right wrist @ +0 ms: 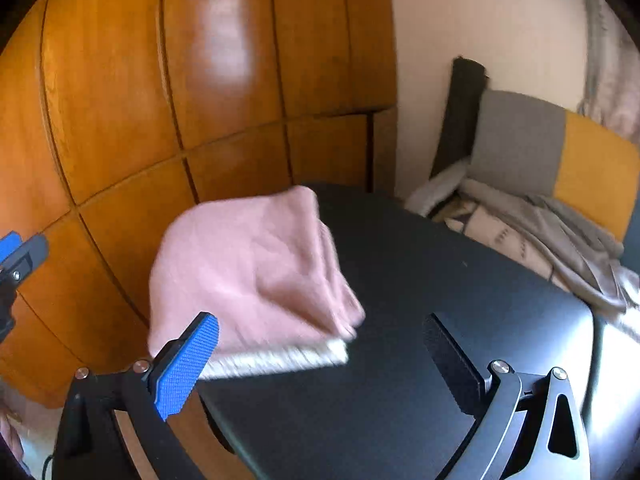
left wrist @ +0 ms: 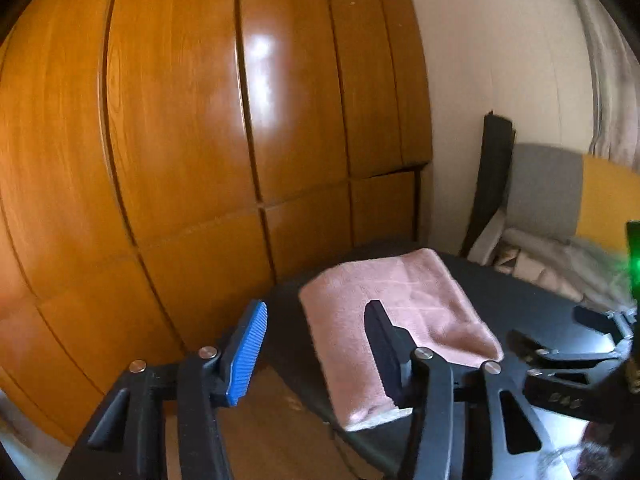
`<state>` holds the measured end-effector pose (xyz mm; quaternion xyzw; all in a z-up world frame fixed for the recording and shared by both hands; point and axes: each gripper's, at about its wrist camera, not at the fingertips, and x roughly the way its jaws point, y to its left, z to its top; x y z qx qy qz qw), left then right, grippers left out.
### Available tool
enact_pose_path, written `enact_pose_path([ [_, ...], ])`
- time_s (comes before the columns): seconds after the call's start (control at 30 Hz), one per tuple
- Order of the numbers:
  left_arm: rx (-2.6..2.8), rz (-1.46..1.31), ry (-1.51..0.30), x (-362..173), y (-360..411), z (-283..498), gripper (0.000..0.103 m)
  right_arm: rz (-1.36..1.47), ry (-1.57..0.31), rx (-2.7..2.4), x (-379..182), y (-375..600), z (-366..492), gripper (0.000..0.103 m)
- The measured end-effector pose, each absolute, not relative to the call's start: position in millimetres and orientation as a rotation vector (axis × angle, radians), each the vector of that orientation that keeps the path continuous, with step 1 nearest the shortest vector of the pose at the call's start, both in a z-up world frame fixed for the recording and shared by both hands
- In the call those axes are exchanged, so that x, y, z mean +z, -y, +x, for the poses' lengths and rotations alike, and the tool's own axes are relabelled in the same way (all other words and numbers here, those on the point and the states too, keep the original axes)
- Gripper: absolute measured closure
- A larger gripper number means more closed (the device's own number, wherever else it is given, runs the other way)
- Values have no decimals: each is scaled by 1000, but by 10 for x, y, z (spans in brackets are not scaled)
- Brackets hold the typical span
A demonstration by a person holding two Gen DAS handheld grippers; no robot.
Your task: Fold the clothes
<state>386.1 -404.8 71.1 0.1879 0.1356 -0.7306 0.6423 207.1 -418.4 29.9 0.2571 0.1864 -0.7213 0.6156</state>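
Wooden wardrobe (left wrist: 192, 128) fills the upper left and centre of both views; pale wall (left wrist: 500, 60) to its right. A grey-and-yellow cushion (right wrist: 552, 148) and a rumpled beige blanket (right wrist: 540, 232) sit at the right edge, beyond the dark surface (right wrist: 420, 280) that occupies the lower centre and right. On the surface, near its left edge and next to the wardrobe, lies the pink garment (right wrist: 248, 264): a compact, roughly rectangular bundle of several stacked layers, a lighter whitish hem showing along its near edge. In the left wrist view it appears at lower centre, flat and squared, corners fairly aligned. Judgement: folding of this item looks finished or very nearly so; no loose sleeves or trailing cloth are visible. Whether other clothes remain to be folded cannot be told; none is seen on the surface, and the blanket at right appears to be bedding rather than work material. Left tool (left wrist: 316, 344): jaws apart, partly spread, nothing between them, clear of the garment though one finger overlaps it in the picture. Right tool (right wrist: 320, 360): jaws wide apart, empty, poised above the near part of the surface, the garment lying ahead and left of it. Both tools free; remaining work, if any, would be final smoothing or fetching a next item.
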Motion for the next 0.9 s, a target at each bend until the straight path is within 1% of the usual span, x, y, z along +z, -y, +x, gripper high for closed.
enact_pose_path([
  [0.07, -1699, 436, -390, 635, 4142, 3919, 56, 572, -454, -1662, 350, 4261, 2216, 0],
  [0.23, -1580, 519, -400, 398, 4247, 3861, 56, 503, -525, -1651, 304, 4217, 2461, 0],
  [0.43, -1603, 516, -509, 265, 4278, 3983, 56, 453, -592, -1602, 205, 4142, 2636, 0],
  [0.7, -1606, 507, -526, 179, 4282, 4003, 56, 467, -584, -1575, 163, 4124, 2608, 0],
  [0.9, -1613, 504, -491, 172, 4232, 3946, 56, 467, -597, -1565, 112, 4139, 2617, 0],
])
